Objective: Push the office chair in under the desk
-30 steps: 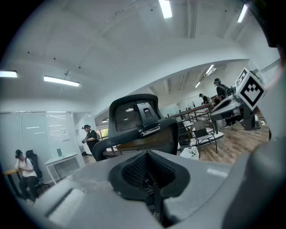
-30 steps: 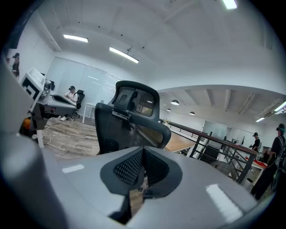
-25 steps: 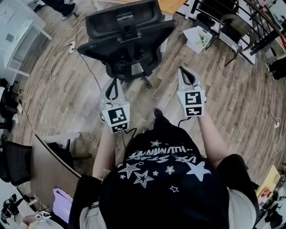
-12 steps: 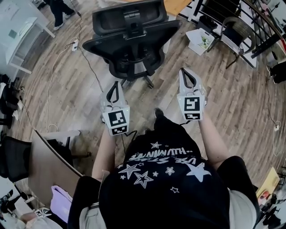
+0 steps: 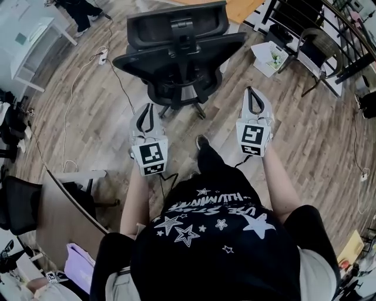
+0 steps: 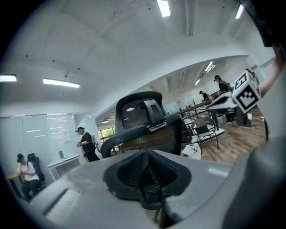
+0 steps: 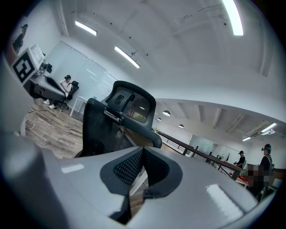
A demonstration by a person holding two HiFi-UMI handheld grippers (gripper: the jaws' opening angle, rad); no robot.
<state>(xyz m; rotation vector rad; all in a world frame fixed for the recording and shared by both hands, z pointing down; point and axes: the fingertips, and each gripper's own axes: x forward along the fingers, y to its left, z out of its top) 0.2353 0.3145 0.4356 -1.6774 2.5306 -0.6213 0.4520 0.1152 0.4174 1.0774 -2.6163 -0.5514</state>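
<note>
Wood floor (image 5: 317, 153), ceiling strip lights (image 6: 61, 82).

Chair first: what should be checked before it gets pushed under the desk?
1. Chair back faces the person: ok.
2. Left gripper jaws shut, empty: ok.
3. Right gripper jaws shut, empty: ok.
4. Grippers touch the chair: not ok, both are short of it.
5. Cable by the chair's base clear of the wheels: cannot tell.
6. Room under the desk: cannot tell, only an edge shows.
</note>
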